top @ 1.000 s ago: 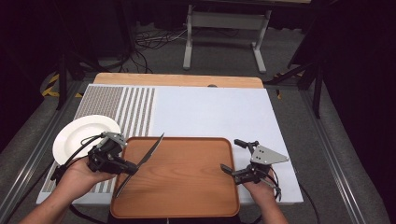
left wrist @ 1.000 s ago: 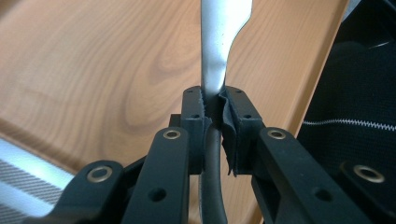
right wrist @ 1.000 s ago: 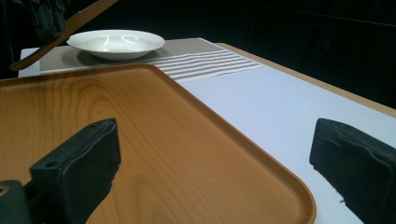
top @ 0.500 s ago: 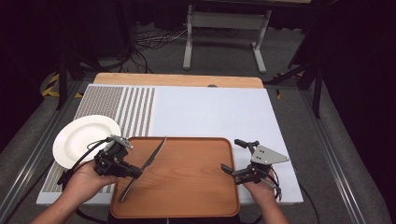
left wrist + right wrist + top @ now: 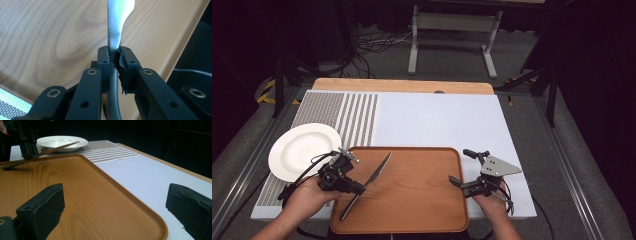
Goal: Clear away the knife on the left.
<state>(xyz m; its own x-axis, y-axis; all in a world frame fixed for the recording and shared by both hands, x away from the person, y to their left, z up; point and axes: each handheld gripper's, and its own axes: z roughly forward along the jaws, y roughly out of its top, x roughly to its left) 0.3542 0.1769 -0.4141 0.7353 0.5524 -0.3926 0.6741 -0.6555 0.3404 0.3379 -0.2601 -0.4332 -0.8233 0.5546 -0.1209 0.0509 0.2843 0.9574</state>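
The knife (image 5: 364, 186) was held in the left claw (image 5: 357, 187), clamped near mid-length above the wooden tray (image 5: 422, 210). The right claw (image 5: 458, 172) was held wide at the tray's right rim. A level blade was advisable, with the white plate (image 5: 297, 150) cleared beyond on the worktop (image 5: 452, 120).

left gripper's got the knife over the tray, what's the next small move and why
Probably lower the knife flat onto the wooden tray, then open. The left gripper is shut on its middle, and in the right gripper view it hangs tilted, handle end low by the tray, blade tip raised toward the white plate. The right gripper waits open at the tray's right edge.
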